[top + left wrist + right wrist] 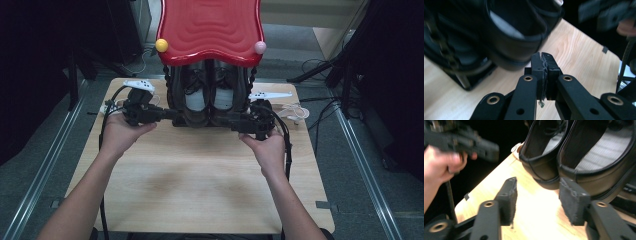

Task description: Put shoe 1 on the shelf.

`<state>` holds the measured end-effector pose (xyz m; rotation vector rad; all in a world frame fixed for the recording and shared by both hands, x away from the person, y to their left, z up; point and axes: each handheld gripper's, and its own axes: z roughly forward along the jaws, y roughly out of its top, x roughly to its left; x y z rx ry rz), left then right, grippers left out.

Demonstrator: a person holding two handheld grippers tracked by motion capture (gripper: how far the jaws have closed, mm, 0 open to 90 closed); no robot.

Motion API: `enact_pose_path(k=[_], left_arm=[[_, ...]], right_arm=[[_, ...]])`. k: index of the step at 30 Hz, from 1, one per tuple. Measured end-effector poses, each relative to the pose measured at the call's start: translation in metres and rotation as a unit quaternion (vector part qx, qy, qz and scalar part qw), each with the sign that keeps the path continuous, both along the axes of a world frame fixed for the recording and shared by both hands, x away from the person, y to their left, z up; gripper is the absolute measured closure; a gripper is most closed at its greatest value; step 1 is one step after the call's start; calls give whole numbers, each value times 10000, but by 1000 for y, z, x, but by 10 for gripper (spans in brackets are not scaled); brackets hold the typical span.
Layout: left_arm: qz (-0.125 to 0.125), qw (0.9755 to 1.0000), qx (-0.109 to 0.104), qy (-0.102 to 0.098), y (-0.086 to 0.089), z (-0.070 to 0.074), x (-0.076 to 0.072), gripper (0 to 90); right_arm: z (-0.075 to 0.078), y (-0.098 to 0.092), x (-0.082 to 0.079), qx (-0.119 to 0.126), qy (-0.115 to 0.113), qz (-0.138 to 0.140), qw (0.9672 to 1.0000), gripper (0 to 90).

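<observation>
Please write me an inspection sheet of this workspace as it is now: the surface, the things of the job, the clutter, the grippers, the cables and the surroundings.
Surface: light wooden table top, near half bare.
Job's things: pair of black leather shoes side by side, heels toward the person, on a black rack under a glossy red wavy shelf; a yellow knob and a pink knob at its front corners.
Clutter: white flat parts beside the rack on both sides; what they are, cannot tell.
Grippers: left gripper shut, empty, at the left shoe's heel; right gripper open, before the right shoe's heel.
Cables: black cable trailing from the right gripper.
Surroundings: grey floor, metal rails, dark stands.
</observation>
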<state>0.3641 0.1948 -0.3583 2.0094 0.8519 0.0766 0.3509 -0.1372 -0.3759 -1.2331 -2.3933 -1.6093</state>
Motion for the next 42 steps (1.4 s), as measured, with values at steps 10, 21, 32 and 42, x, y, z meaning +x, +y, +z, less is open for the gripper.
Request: enact_pose_path(k=[10,21,32,42], left_arm=[[-169,9995,5,-282,-16,50,25,900],[-115,9991,8,-400,-34,89,56,900],[-131,9976,209,-644,-56,116,82,900],[-148,9976,181,-656,-82,131,108,899]], right_arm=[[-15,5,-2,-205,-74,186,9996,754],[-25,11,3,-356,-141,296,9988,900],[-39,16,15,-399,86,334,9986,900],[-46,18,25,-417,143,204,9988,900]])
